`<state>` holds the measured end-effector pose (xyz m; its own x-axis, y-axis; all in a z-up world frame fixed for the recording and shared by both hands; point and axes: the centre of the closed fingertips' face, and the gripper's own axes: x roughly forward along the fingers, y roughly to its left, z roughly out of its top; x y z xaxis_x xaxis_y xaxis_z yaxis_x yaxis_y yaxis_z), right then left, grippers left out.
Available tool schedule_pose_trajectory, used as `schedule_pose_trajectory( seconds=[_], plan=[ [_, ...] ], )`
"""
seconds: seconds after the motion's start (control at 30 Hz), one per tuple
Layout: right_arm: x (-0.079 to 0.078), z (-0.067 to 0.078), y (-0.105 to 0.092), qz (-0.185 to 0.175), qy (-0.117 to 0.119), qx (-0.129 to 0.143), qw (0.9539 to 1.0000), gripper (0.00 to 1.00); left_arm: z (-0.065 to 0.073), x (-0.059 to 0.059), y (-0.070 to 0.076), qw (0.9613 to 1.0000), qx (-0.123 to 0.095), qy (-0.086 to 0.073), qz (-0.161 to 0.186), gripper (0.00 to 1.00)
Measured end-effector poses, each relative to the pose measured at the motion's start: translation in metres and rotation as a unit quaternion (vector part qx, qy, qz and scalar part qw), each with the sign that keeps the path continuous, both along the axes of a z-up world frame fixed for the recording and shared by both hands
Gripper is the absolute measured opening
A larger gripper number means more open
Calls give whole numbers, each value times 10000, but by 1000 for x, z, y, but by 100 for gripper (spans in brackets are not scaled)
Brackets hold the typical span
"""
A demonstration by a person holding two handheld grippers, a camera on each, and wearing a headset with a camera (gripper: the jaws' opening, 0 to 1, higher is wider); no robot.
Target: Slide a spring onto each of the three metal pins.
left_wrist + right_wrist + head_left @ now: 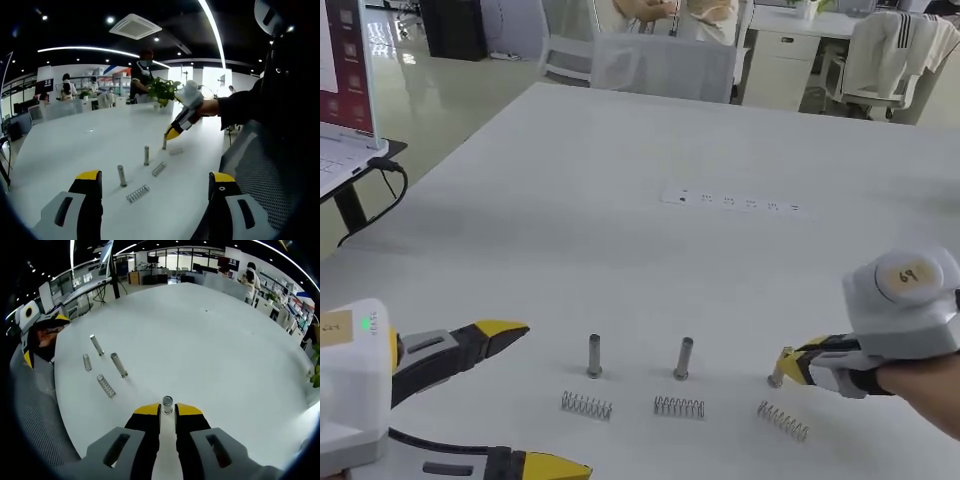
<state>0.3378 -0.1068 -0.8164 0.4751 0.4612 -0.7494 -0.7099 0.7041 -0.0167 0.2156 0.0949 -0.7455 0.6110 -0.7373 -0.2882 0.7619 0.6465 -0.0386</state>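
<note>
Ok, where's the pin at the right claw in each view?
Head view: lower right, the pin at the right claw tip.
Left gripper view: centre, pin under the yellow tip.
Right gripper view: bottom centre, pin between the tips.
Shared landmark: middle pin, next along.

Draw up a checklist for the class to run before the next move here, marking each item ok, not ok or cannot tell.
1. Pins upright on the table: left pin, middle pin and right pin all stand. Ok.
2. Springs reachable: left spring, middle spring and right spring lie flat in front of the pins, apart from them. Ok.
3. Pins bare, ready for springs: none carries one. Ok.
4. Left gripper free: open, holding nothing. Ok.
5. Right gripper free to take a spring: its jaws are closed on the right pin. Not ok.
6. Right pin fixed or loose: cannot tell.
</note>
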Motion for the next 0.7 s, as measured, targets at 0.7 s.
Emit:
schedule_pose_trajectory(
  seconds=[0.7],
  plan=[
    [-40, -16, -1, 630, 278, -111, 9976, 12, -1, -2, -2, 10000, -3, 39, -63, 84]
  ],
)
